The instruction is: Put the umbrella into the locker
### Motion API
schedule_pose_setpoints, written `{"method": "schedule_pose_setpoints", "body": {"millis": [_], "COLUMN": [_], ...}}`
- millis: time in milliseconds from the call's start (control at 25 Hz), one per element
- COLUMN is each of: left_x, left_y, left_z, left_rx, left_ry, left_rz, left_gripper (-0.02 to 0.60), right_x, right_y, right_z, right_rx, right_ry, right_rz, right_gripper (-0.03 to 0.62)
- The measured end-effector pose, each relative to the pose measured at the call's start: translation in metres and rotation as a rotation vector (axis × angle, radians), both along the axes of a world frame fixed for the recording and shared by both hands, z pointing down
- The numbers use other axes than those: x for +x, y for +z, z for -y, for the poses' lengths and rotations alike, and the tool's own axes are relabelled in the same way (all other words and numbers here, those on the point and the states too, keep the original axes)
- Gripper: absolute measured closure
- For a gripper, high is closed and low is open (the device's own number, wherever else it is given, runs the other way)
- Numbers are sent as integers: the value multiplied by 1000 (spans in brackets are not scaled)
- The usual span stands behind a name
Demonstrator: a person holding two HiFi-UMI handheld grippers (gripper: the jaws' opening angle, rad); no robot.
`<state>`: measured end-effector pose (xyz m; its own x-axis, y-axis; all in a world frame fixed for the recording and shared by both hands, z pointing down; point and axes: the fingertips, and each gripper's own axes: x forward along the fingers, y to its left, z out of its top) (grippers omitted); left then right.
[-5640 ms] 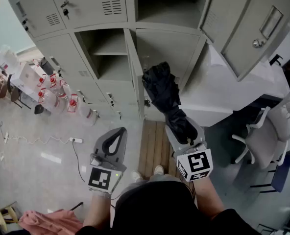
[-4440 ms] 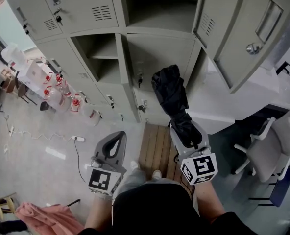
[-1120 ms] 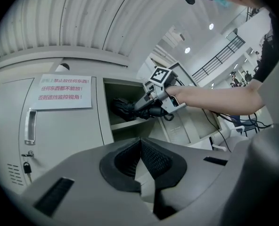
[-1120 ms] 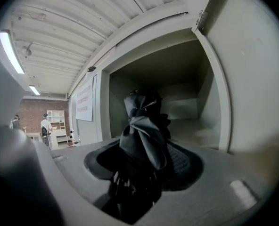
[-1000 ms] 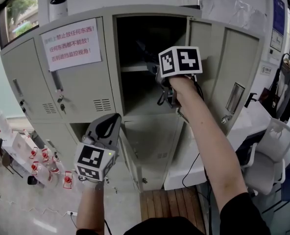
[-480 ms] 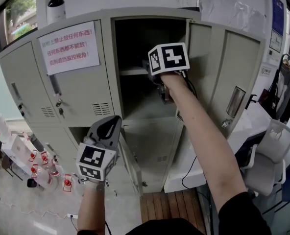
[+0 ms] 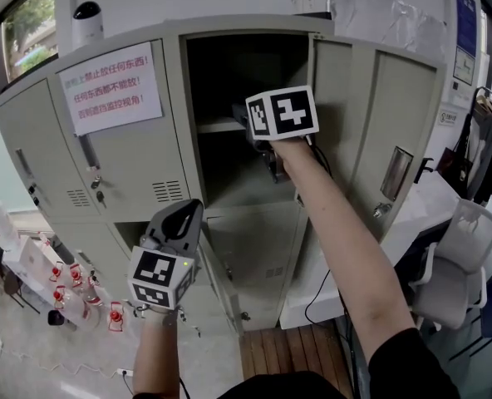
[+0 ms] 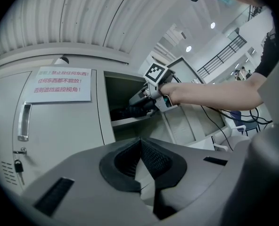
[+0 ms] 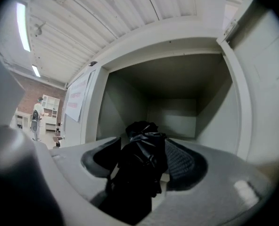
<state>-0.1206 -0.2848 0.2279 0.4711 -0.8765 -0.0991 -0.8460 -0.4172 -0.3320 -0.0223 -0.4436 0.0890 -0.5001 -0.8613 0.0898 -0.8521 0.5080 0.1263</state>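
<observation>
Black folded fabric umbrella (image 9: pixel 140 161) lies mid-frame on the upper shelf (image 7: pixel 215 126) of the open grey metal locker (image 7: pixel 333 98). It's between the right gripper's (image 9: pixel 142 144) jaws, which have just been opening and look loose around it. I'd back straight out so nothing snags. The left gripper (image 7: pixel 179 219), lower left, is clenched on nothing.

Left gripper (image 8: pixel 140 160) at 6 o'clock, jaws together, nothing between; near 1 o'clock the right gripper (image 8: pixel 140 105), jaws just been opening, black umbrella (image 8: pixel 123 112) between them on the locker (image 8: pixel 101 117) shelf; sign (image 8: pixel 59 84) at 10 o'clock.
</observation>
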Motion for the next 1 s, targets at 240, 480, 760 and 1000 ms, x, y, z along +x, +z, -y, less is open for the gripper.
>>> {"method": "schedule_pose_setpoints", "body": {"millis": [240, 480, 760, 1000], "left_x": [9, 15, 21, 26], "left_y": [-1, 1, -1, -4], "left_z": [5, 9, 13, 15], "left_rx": [1, -7, -3, 7], "left_ry": [10, 18, 27, 33], "left_rz": [-2, 0, -1, -21], "left_gripper": [574, 574, 574, 574], "right_x": [5, 17, 28, 15], "right_y": [2, 0, 8, 14], "right_z": [-8, -30, -54, -44], "right_rx": [40, 97, 122, 90], "right_ry": [-28, -37, -63, -62], "right_rz": [63, 120, 183, 207], "right_gripper": [303, 304, 372, 431]}}
